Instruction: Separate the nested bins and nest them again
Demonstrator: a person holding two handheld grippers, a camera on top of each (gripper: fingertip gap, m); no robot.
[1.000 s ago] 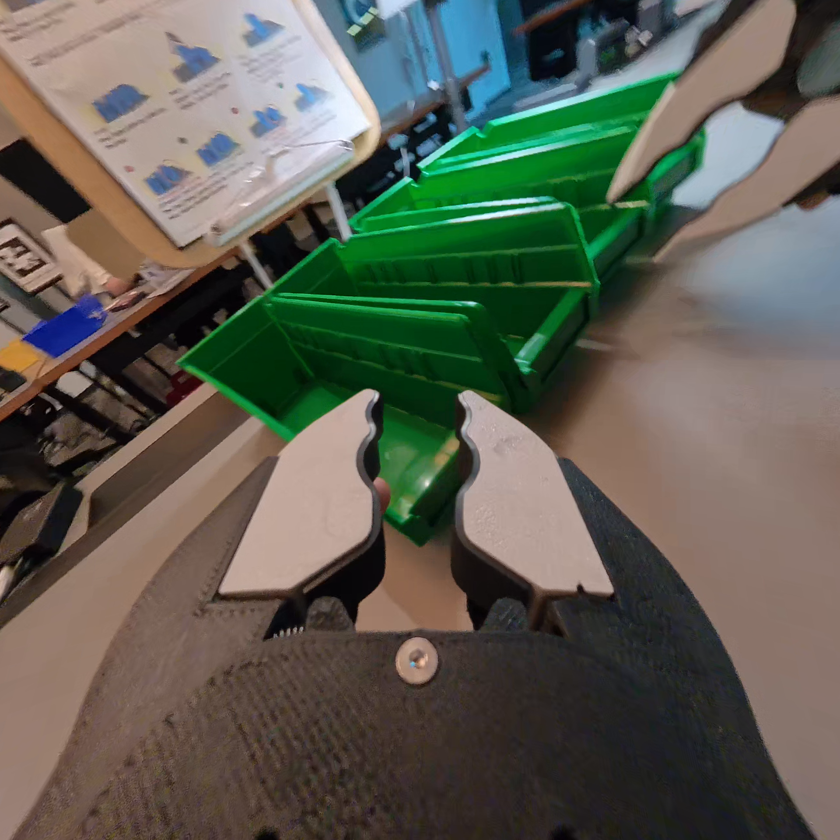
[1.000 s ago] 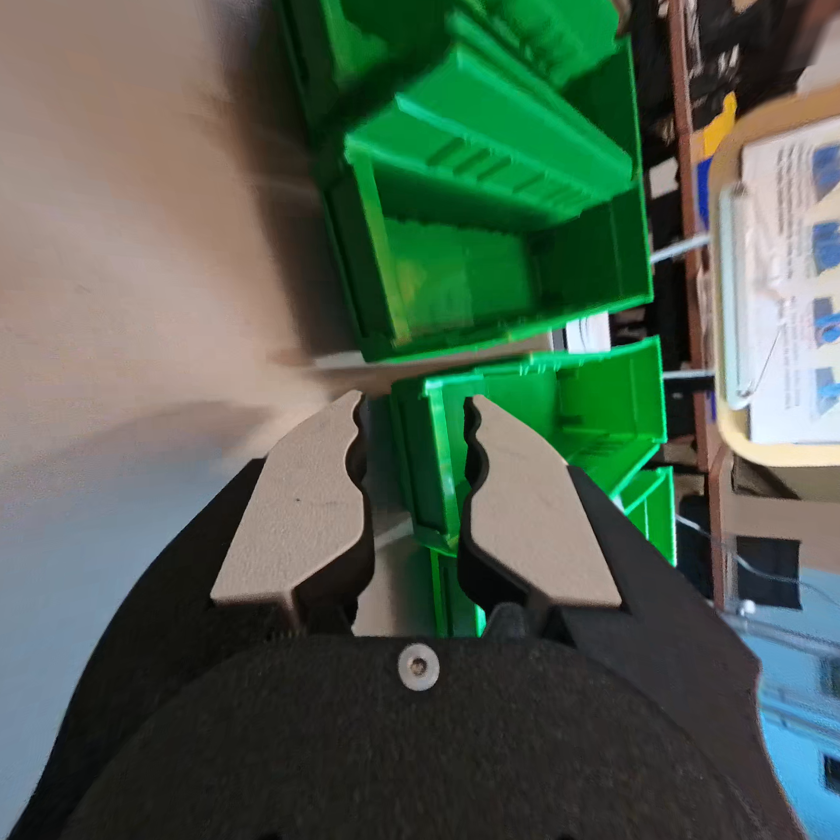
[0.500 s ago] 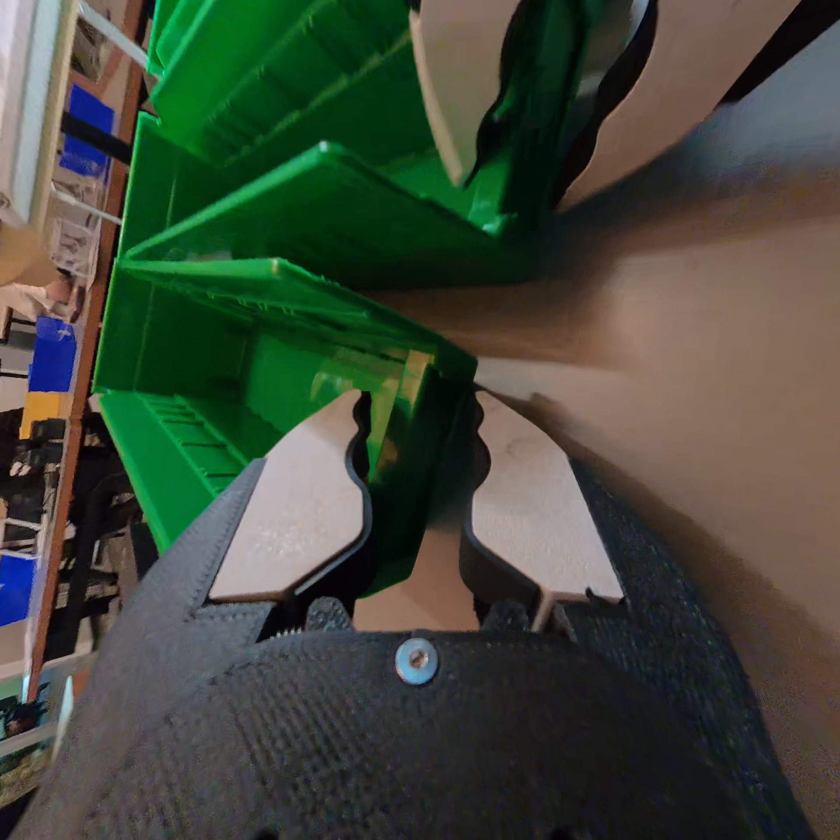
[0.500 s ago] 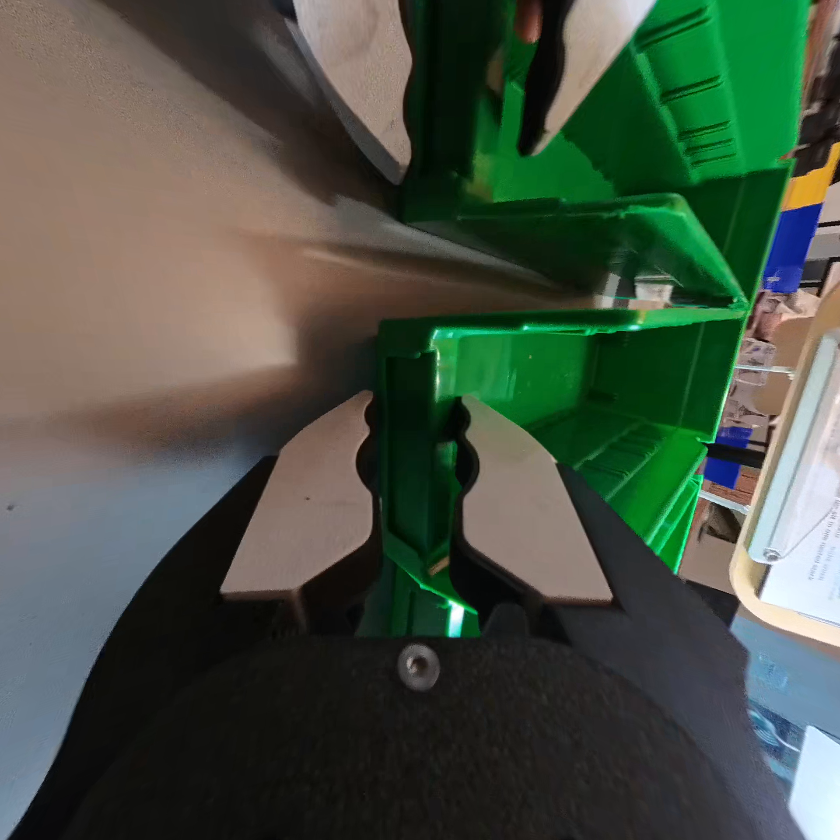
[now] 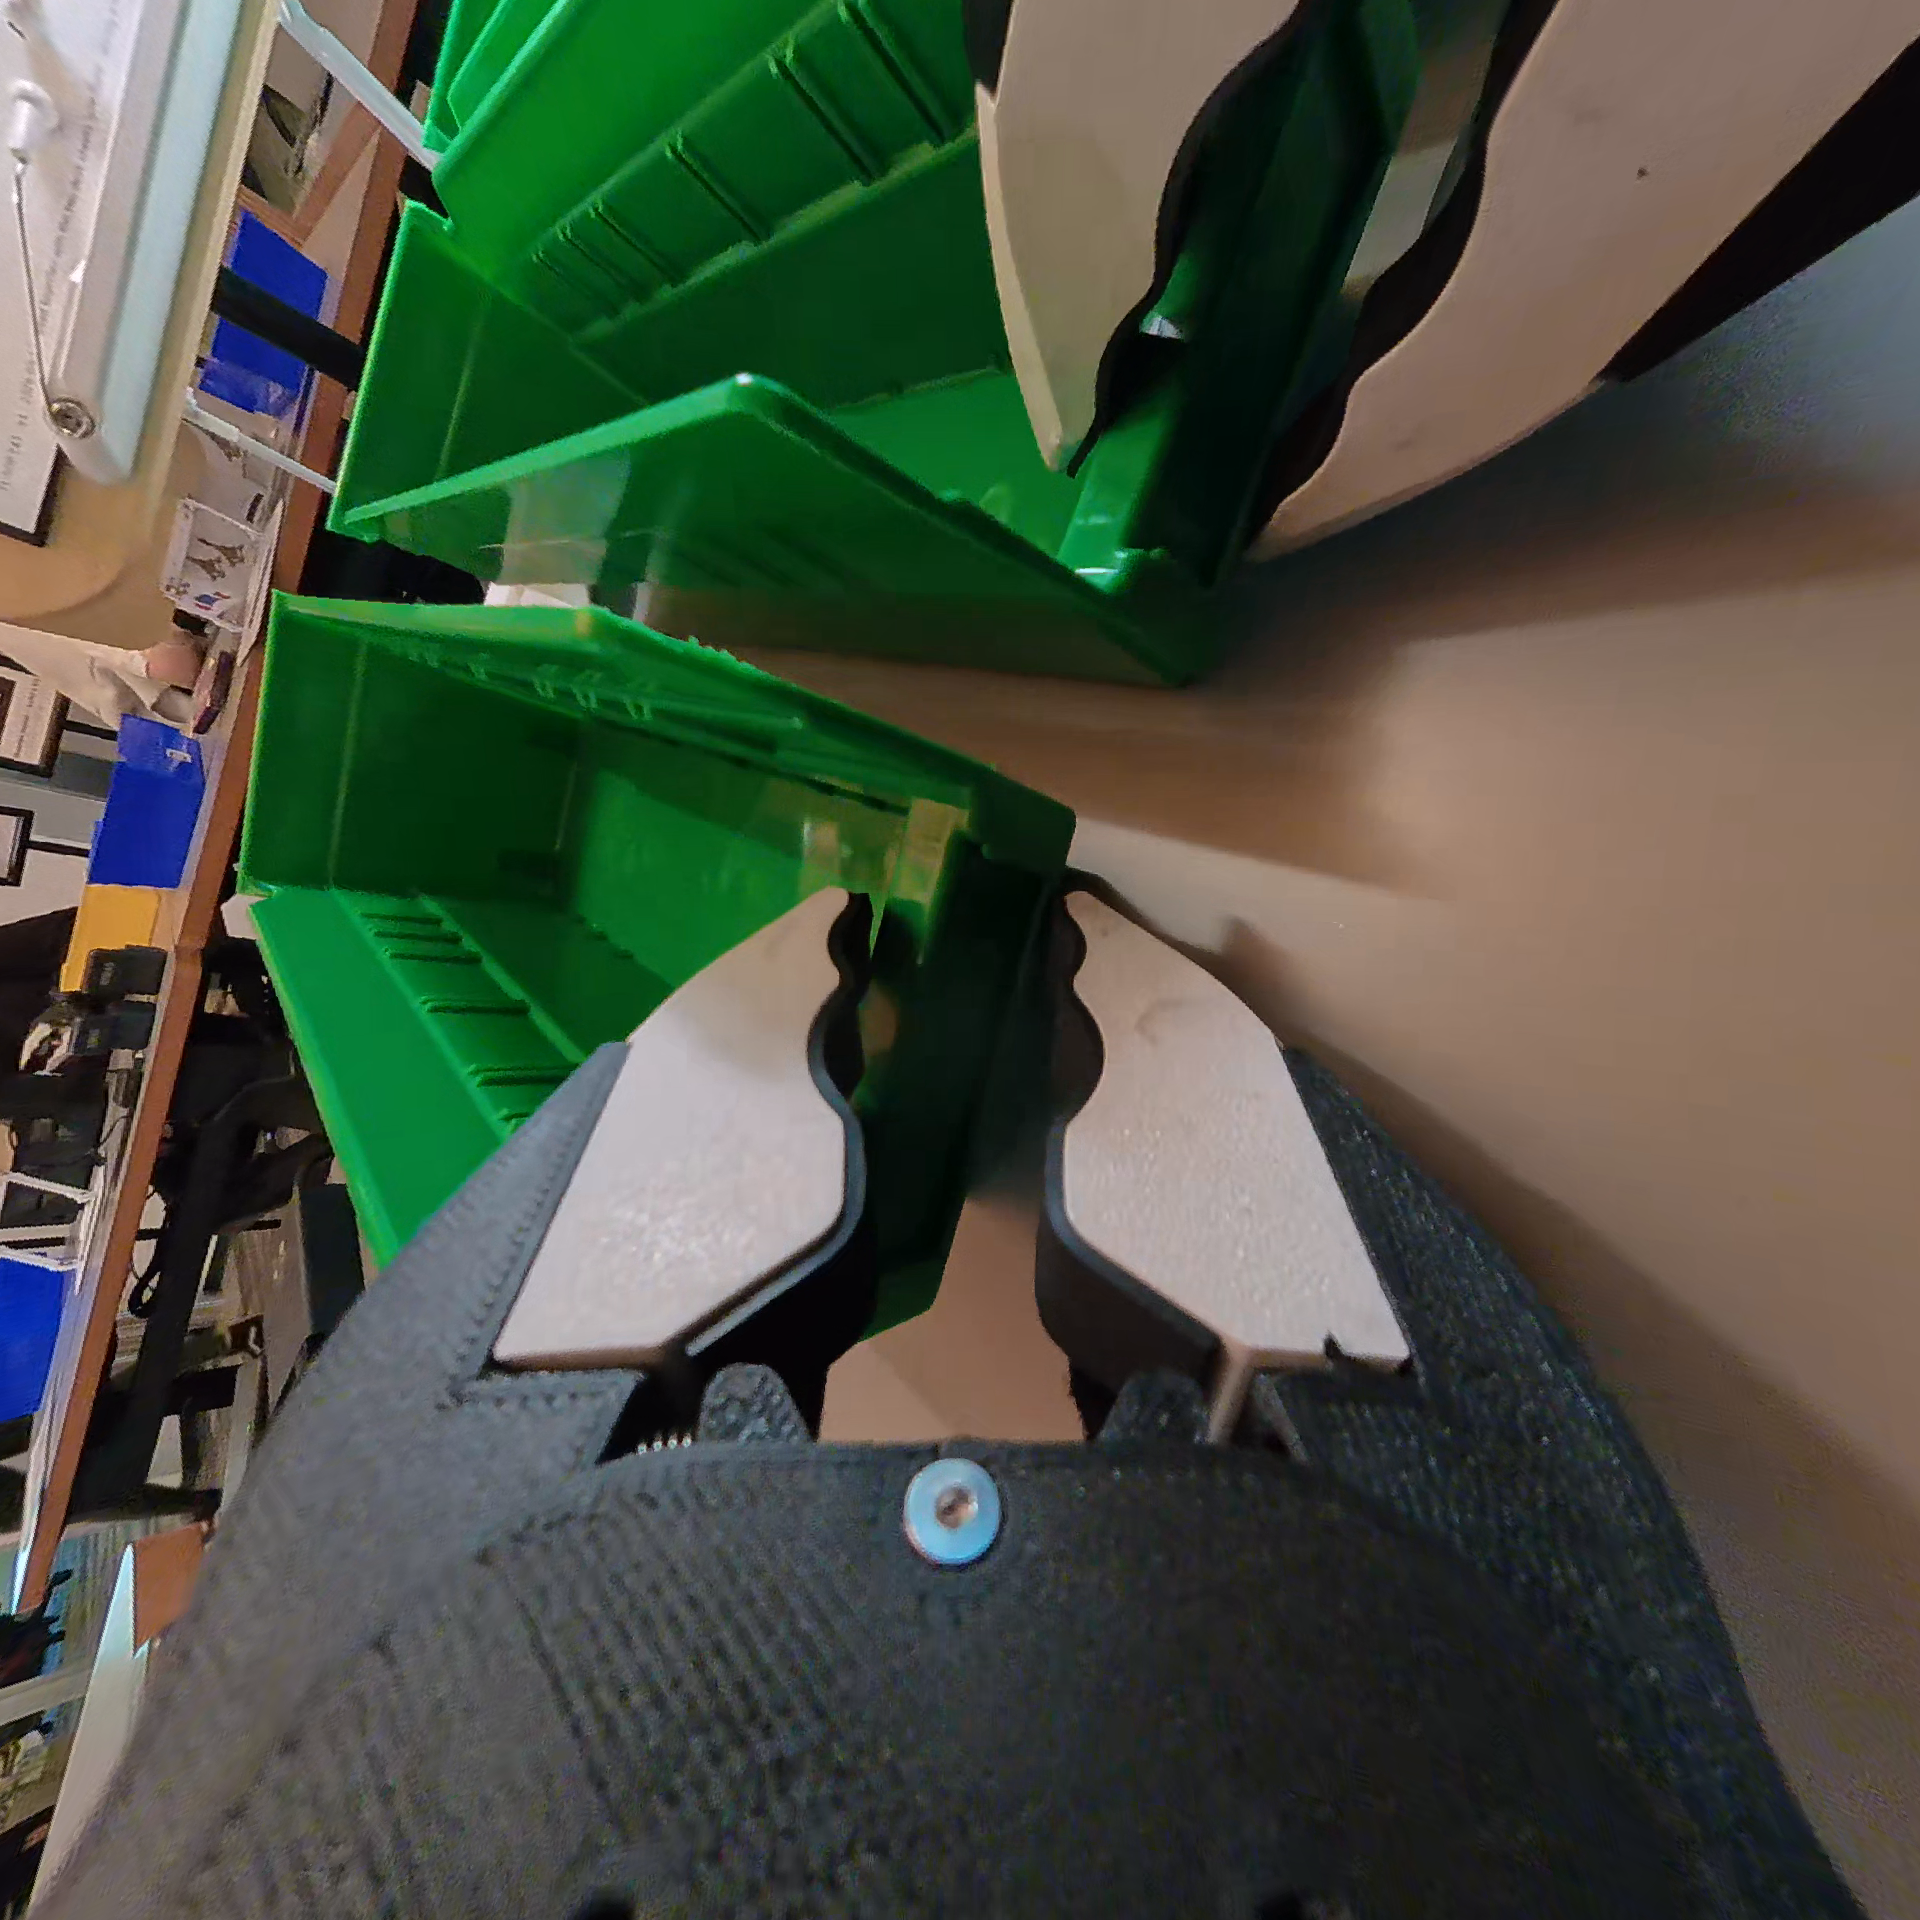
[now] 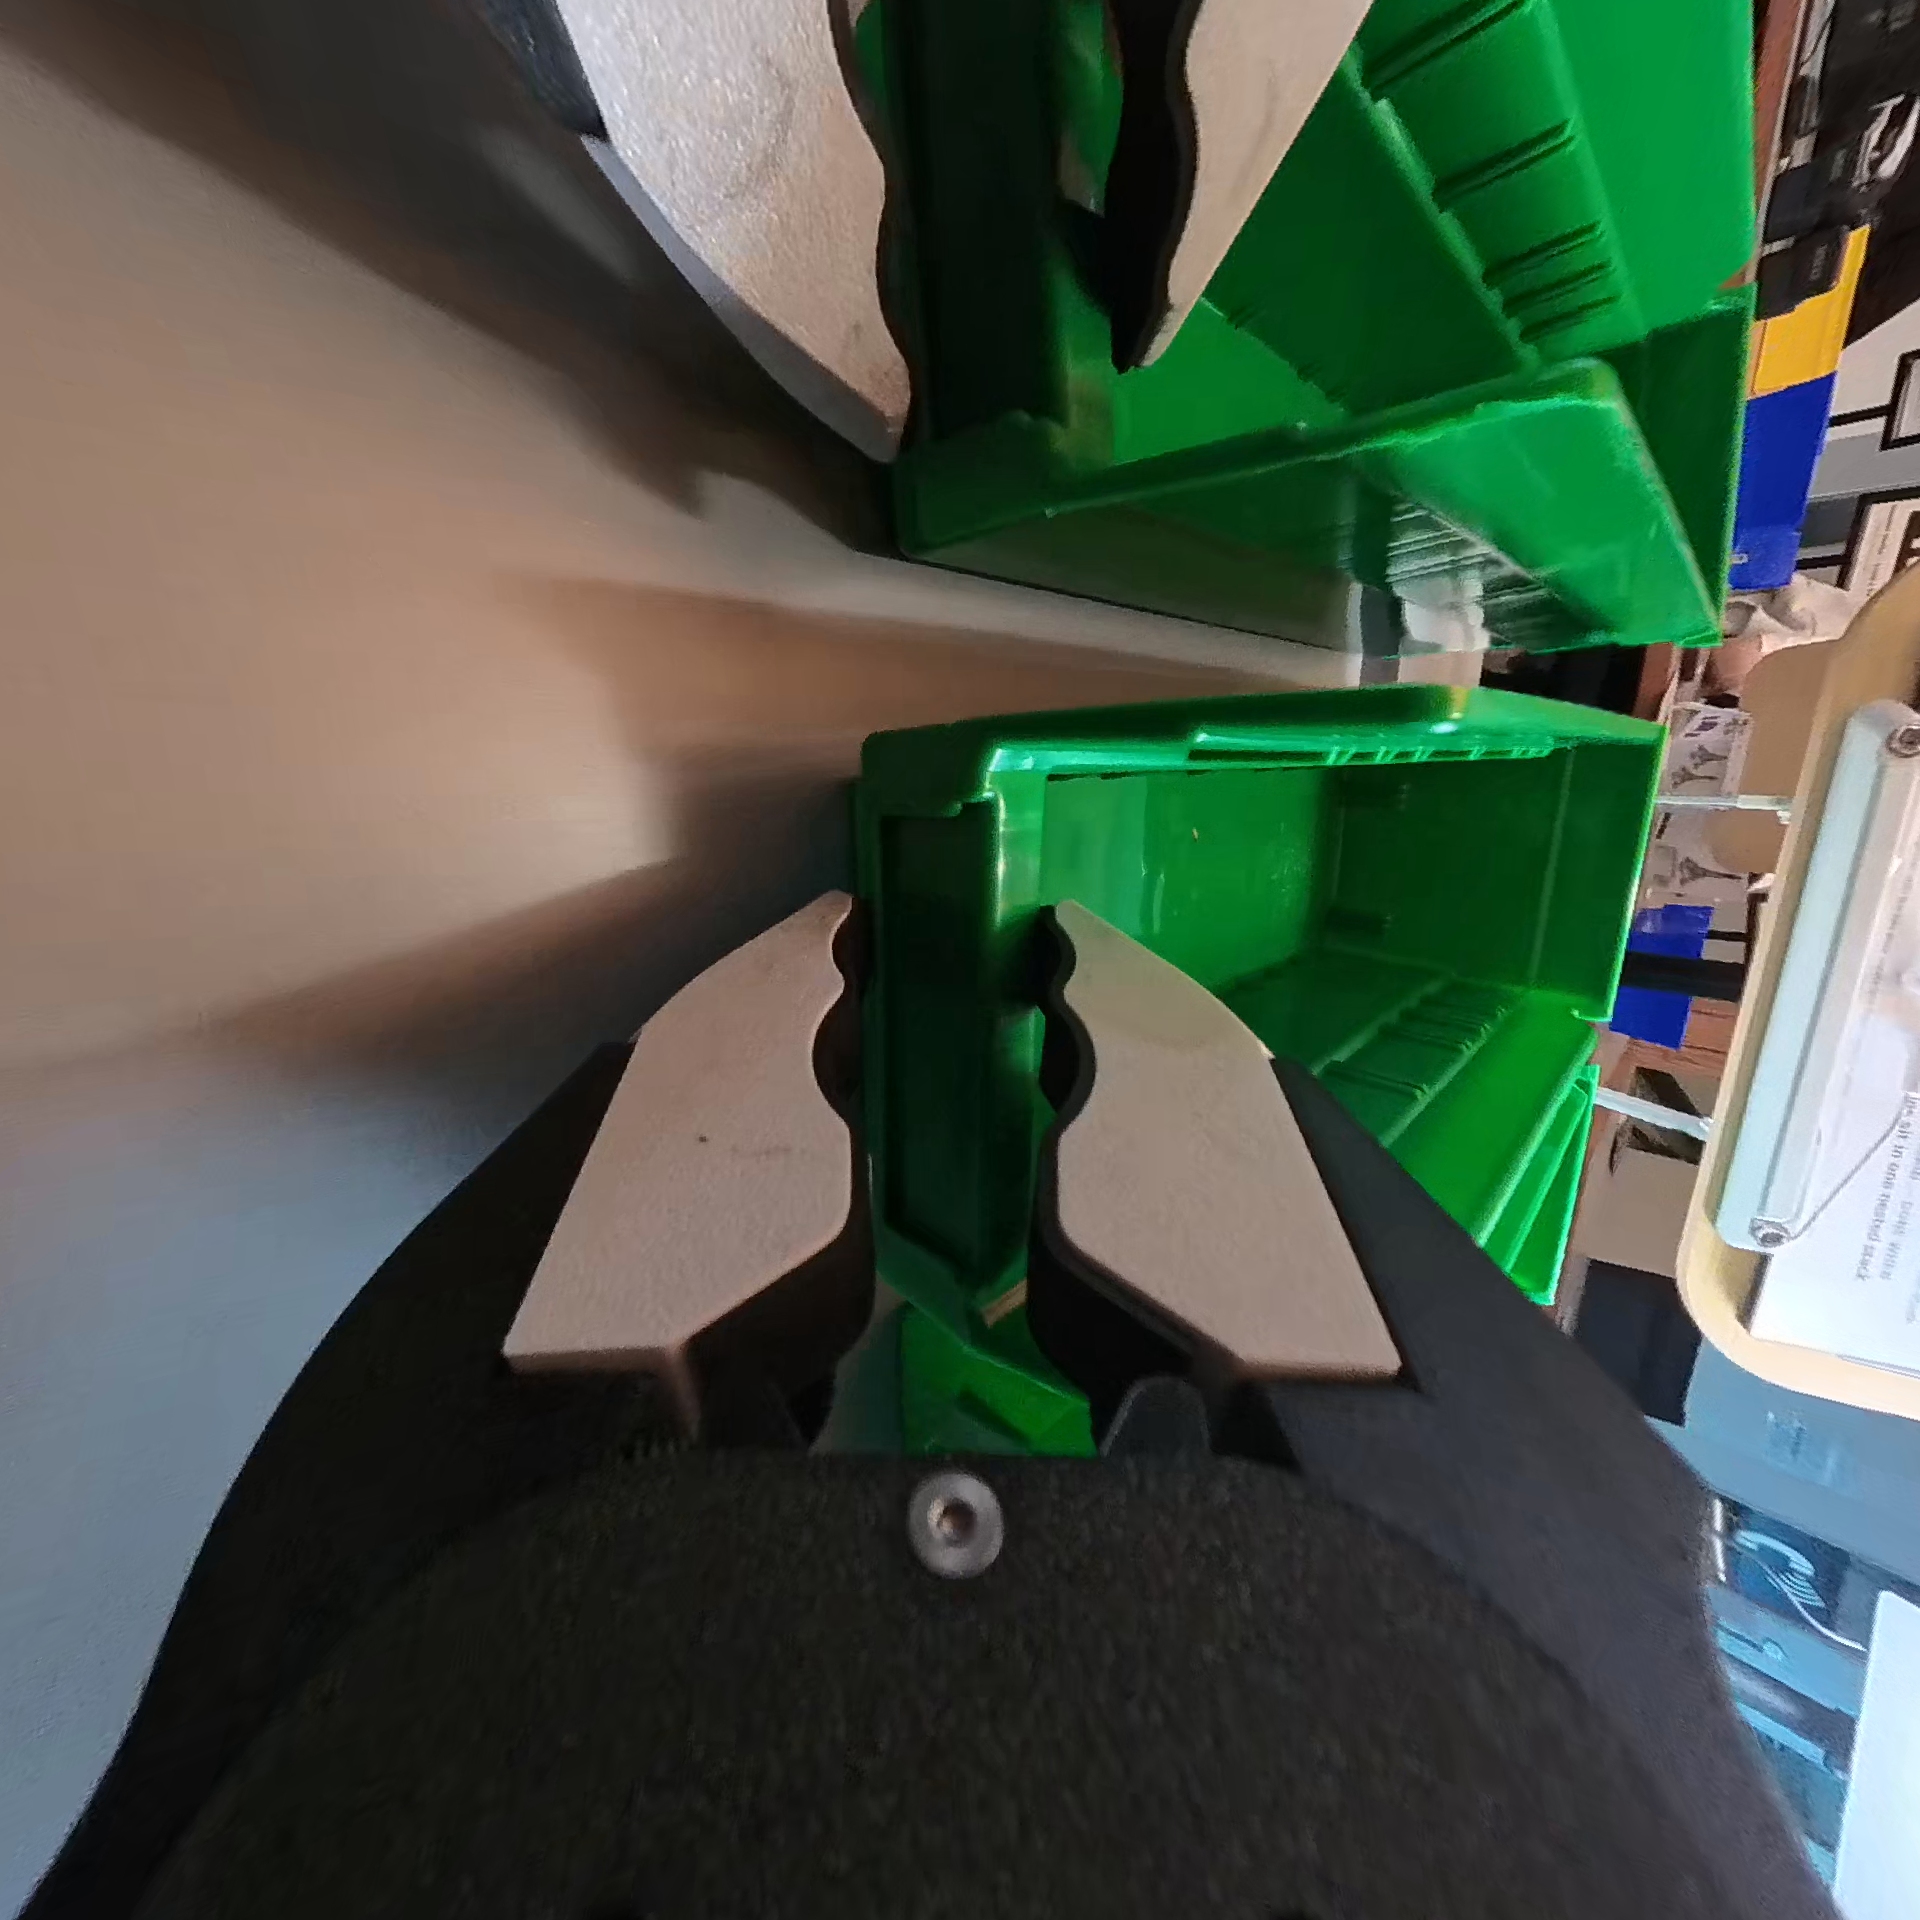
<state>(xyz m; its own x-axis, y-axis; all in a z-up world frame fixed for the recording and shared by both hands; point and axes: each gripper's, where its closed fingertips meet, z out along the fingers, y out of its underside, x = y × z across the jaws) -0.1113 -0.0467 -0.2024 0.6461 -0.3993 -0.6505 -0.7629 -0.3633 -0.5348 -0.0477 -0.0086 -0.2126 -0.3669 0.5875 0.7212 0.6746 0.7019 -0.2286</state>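
1. Your left tool [image 5: 951,925] is clamped on the front wall of a green bin [image 5: 447,790]. One finger sits inside the bin and the other outside, against the counter [image 5: 1558,831] side.
2. Your right tool [image 6: 951,925] is clamped the same way on the front wall of a second green bin [image 6: 1299,862], with its right finger inside and its left finger outside.
3. Both bins are apart, with a strip of bare counter between them. Each view shows this gap straight ahead of the tool.
4. The left wrist view shows your right tool [image 5: 1257,343] from outside, ahead and to the right, with its fingers either side of the far bin's wall [image 5: 1174,499]. The right wrist view shows your left tool [image 6: 997,260] likewise, ahead at the top of the frame.
5. Only the right wrist view looks straight down into a held bin, showing its ribbed inner wall and its floor.
6. Only the left wrist view shows more green bin walls [image 5: 675,187] nested or stacked beyond the far bin, ahead and to the left.
7. Both views catch a clipboard with printed sheets [image 6: 1829,1039] standing past the bins. Blue boxes [image 5: 145,821] on a bench behind show most fully in the left wrist view.
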